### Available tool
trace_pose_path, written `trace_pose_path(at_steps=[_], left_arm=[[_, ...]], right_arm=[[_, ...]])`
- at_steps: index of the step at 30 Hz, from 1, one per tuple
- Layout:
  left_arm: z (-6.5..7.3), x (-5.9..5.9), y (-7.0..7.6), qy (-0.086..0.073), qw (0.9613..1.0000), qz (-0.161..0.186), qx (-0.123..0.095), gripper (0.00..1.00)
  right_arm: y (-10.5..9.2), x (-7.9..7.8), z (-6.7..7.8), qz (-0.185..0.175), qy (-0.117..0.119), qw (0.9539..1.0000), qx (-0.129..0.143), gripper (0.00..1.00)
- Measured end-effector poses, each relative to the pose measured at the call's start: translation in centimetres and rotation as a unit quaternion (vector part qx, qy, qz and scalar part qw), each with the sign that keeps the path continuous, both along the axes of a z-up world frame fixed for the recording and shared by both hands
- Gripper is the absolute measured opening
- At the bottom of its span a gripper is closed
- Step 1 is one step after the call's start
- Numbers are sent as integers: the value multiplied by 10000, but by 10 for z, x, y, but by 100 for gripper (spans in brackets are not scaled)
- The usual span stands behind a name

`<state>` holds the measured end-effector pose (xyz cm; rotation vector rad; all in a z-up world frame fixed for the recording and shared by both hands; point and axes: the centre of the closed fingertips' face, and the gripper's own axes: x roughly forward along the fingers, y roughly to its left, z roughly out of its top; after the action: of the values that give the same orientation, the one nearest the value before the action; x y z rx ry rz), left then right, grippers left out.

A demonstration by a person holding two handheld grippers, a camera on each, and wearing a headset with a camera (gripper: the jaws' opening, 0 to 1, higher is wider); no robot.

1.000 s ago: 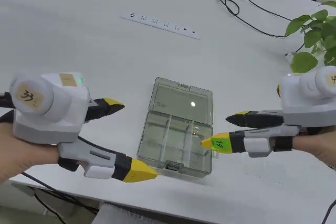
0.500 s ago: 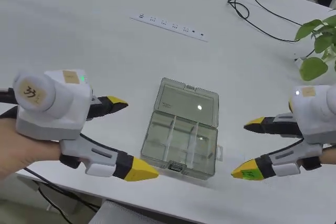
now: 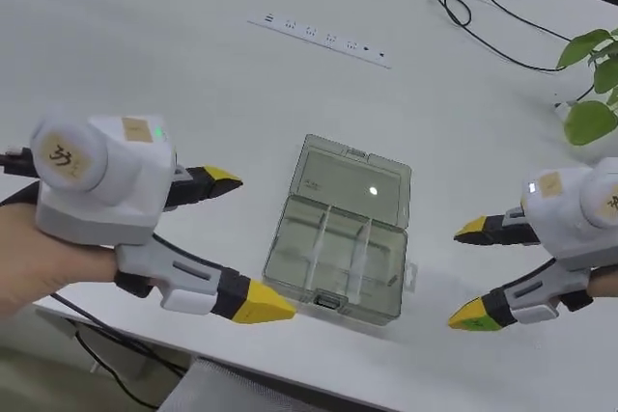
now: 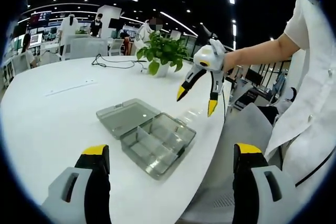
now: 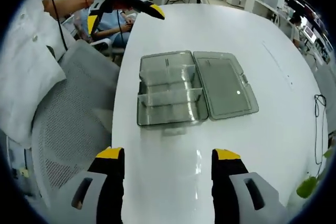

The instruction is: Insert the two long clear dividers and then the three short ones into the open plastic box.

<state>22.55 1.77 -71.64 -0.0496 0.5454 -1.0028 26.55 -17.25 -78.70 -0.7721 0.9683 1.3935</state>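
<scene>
**A:** Against the picture of a second ago, the right gripper (image 3: 466, 275) has drawn back from the front right corner of the plastic box (image 3: 340, 178) and now hangs off to its right, apart from it. The left gripper (image 3: 255, 244) keeps its place at lower left.

**B:** And the jaws?

**A:** In the head view both pairs gape wide, with nothing in either. The box sits mid-frame on the table (image 3: 193, 74), its lid laid flat behind the tray. Two clear dividers (image 3: 316, 250) stand upright in the tray, running front to back.

**B:** The left gripper view?

**A:** Its own jaws spread wide and empty at the bottom, and the box lies beyond them, its tray cut into cells. The right gripper hovers at upper right, open.

**B:** The right gripper view?

**A:** Wide, empty jaws at the bottom and the box at centre. At least one shorter cross wall shows, but I cannot count them.

**B:** So how far along?

**A:** Inserting looks largely done, perhaps wholly. A small clear piece (image 3: 410, 279) just beside the box's right wall may be a leftover divider or a latch tab; I cannot tell which.
</scene>
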Motion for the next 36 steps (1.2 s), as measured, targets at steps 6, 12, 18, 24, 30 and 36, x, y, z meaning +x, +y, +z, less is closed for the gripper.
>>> trace_pose_path(at_steps=[6,12,18,24,30,36], left_arm=[[-2,1,2,11,10000,14,-19,100],[-4,2,4,25,10000,6,12,100],[-6,1,3,58,10000,8,4,100],[-6,1,3,81,10000,21,-14,100],[-6,1,3,82,10000,37,-36,100],[-7,1,3,94,9999,53,-52,100]], right_arm=[[-8,7,-17,306,-120,9989,-334,63],[-16,11,-37,447,-123,9974,-547,58],[-20,14,-52,454,-112,9968,-649,54],[-23,15,-64,455,-53,9961,-758,50],[-27,19,-67,481,-151,9950,-864,46],[-29,23,-68,709,-483,9910,-1030,39]])
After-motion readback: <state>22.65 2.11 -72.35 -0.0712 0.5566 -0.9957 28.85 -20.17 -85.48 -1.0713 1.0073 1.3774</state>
